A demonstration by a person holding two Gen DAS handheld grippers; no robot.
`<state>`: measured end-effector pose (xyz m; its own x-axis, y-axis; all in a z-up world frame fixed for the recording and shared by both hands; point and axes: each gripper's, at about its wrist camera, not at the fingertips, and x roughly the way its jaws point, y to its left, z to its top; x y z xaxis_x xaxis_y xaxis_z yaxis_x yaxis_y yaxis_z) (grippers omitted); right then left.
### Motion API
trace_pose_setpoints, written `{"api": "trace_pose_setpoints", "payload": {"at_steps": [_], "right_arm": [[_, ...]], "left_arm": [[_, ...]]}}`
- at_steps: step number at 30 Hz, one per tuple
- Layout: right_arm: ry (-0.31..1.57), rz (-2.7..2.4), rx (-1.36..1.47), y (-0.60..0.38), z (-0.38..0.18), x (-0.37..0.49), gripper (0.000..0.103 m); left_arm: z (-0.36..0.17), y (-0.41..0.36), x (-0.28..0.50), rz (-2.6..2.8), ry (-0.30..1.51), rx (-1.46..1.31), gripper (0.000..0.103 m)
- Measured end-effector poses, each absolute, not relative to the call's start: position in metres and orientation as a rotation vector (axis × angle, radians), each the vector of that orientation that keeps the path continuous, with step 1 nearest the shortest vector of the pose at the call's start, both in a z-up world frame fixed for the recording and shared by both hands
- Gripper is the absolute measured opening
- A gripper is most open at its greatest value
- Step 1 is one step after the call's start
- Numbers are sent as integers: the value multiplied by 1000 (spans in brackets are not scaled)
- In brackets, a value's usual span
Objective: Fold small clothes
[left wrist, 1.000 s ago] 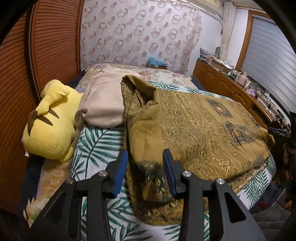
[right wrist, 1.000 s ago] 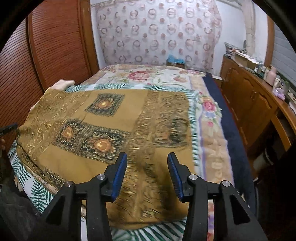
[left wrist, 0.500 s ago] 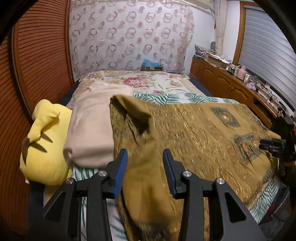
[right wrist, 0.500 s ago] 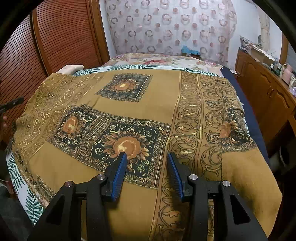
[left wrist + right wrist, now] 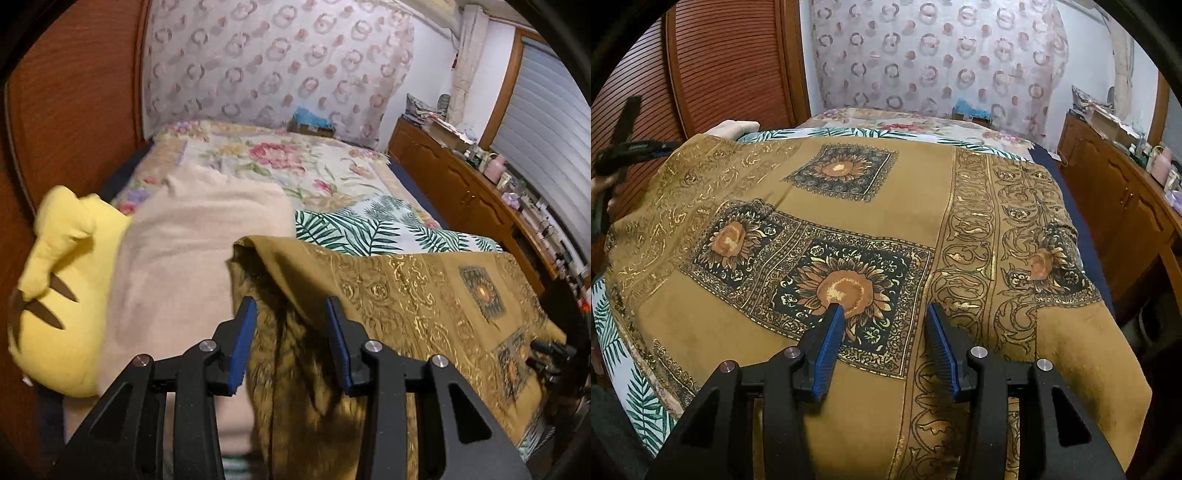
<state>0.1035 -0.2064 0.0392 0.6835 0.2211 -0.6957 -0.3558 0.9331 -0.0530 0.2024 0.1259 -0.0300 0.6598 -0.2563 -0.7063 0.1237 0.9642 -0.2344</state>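
An ochre garment (image 5: pixel 894 192) with gold scrollwork and dark sunflower squares lies spread over the bed. Its left edge is bunched into a raised fold (image 5: pixel 266 258). My left gripper (image 5: pixel 291 306) hovers over that bunched edge with its jaws apart, and the blue pads (image 5: pixel 242 339) are not pressing the cloth. My right gripper (image 5: pixel 884 310) is open just above a sunflower square near the garment's front edge. The left gripper (image 5: pixel 646 147) also shows at the garment's far left corner in the right wrist view.
A beige folded cloth (image 5: pixel 192 258) and a yellow plush toy (image 5: pixel 62 295) lie left of the garment. The bed (image 5: pixel 369 225) has palm-leaf and floral covers. Wooden doors (image 5: pixel 731 66) stand on the left, and a cluttered wooden dresser (image 5: pixel 461 184) lines the right.
My left gripper has travelled across the bed to the garment's bunched left edge, beside the beige cloth. My right gripper came down closer over the sunflower print, then held still. Both jaws kept their width.
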Motion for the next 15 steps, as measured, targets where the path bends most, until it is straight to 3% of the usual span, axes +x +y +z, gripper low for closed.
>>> {"api": "trace_pose_setpoints", "payload": {"at_steps": [2, 9, 15], "right_arm": [[753, 327, -192, -207, 40, 104, 49], [755, 339, -180, -210, 42, 103, 51], [756, 337, -179, -209, 41, 103, 52]], "left_arm": [[-34, 125, 211, -237, 840, -196, 35], [-31, 107, 224, -331, 855, -206, 9], [-16, 104, 220, -286, 817, -120, 4]]}}
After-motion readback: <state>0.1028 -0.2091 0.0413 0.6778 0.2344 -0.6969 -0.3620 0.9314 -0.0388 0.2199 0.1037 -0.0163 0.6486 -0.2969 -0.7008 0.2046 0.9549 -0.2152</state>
